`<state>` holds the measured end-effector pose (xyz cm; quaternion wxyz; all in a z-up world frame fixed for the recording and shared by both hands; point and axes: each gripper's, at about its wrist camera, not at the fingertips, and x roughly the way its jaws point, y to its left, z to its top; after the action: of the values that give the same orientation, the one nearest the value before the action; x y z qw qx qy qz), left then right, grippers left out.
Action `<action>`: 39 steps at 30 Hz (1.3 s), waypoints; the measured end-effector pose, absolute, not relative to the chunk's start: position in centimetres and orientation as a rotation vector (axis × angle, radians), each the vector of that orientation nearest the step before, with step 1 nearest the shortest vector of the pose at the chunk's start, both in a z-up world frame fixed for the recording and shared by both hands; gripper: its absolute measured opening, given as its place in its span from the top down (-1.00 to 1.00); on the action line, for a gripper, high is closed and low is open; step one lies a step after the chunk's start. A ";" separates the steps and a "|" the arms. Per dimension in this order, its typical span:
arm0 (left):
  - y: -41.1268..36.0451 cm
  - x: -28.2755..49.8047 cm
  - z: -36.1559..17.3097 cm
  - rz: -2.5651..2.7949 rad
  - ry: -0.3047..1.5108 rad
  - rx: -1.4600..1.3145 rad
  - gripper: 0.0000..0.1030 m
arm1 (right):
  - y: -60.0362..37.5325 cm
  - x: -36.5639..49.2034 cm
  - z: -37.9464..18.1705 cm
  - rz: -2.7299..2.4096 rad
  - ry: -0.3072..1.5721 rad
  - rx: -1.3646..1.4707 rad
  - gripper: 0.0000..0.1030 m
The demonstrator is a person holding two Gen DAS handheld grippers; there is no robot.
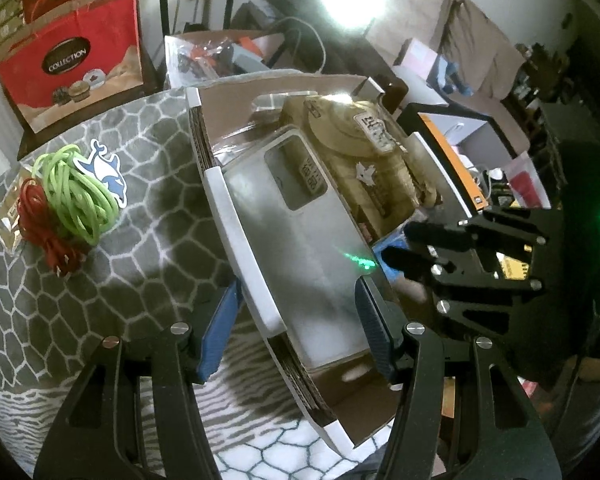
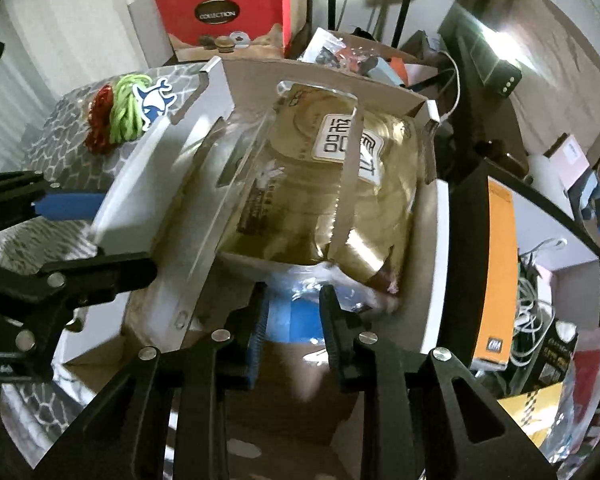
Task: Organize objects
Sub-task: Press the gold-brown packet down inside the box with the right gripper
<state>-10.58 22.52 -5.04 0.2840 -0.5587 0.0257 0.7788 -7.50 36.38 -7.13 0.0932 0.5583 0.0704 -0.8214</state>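
Pinching the blue packet (image 2: 288,320) in the right gripper (image 2: 294,296), pads drawn close and, by the look of it, clamped on the clear wrapper. Holding it low inside the cardboard box (image 2: 140,184), right at the fingertips. Packing well under way, judging from here: seeing the gold packet (image 2: 300,184) lying in the box just ahead of the right fingers, and the clear phone case (image 1: 300,240) lying flat between the left gripper's fingers. Leaving out on the patterned cloth (image 1: 140,240), well off to the left gripper's left, the green cord bundle (image 1: 80,196), the red cord bundle (image 1: 40,216) touching it, and a dolphin sticker (image 1: 108,172) just beside. So probably releasing this packet next, then fetching those three.

Pointing steeply down now with both tools. Straddling the box's near wall with the left gripper (image 1: 298,286), one blue pad outside, the other inside, fingers standing well apart. Not managing to tell whether those pads are pressing or merely bracketing the wall. Crowding in close alongside, fingertips nearly meeting over the box.
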 end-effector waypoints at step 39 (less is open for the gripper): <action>19.4 -12.1 -4.1 2.115 -0.074 -1.497 -0.07 | 35.2 -7.3 -6.3 -2.446 -0.389 1.571 0.77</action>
<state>-12.12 19.43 -4.06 0.2714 -0.5558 -0.0275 0.7853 -7.31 35.20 -6.34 0.1043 0.5327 -0.1320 -0.8294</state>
